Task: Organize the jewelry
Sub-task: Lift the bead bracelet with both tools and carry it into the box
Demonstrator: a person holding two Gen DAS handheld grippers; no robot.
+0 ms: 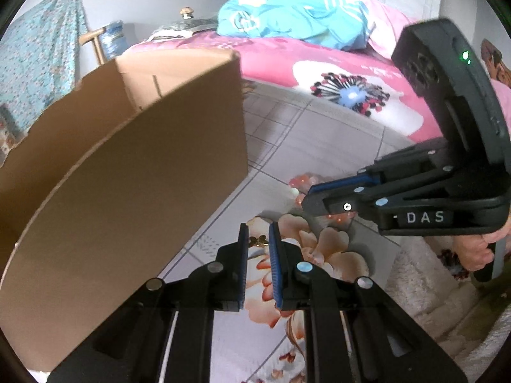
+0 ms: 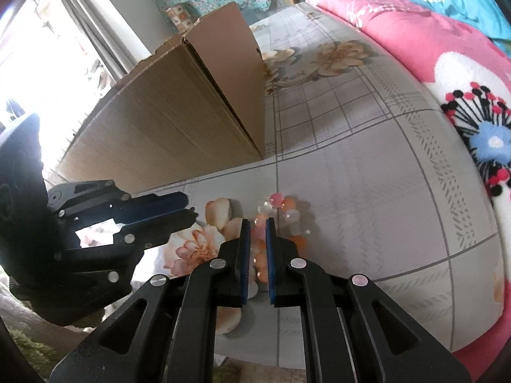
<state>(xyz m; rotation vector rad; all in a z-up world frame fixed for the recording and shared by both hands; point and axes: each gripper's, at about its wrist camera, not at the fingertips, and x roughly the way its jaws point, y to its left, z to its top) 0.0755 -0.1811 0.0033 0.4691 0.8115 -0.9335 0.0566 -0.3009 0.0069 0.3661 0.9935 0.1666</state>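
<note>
Looking from the left wrist: left gripper [image 1: 258,227] hangs over the flowered sheet [image 1: 287,134], near its front edge.
Left fingers: a narrow gap; a small gold piece [image 1: 258,241] shows between the tips, but I cannot tell whether it is pinched.
Box: the cardboard box [image 1: 143,175] stands open-topped on the left.
Right wrist view: right gripper [image 2: 258,221] points down at the sheet.
Right fingers: clenched on the bead bracelet [image 2: 287,207], with beads filling the gap.
Bracelet place: on the sheet near its front edge, apart from the box's near corner.
Blanket: the pink blanket [image 2: 415,32] lies along the sheet's right edge.
</note>
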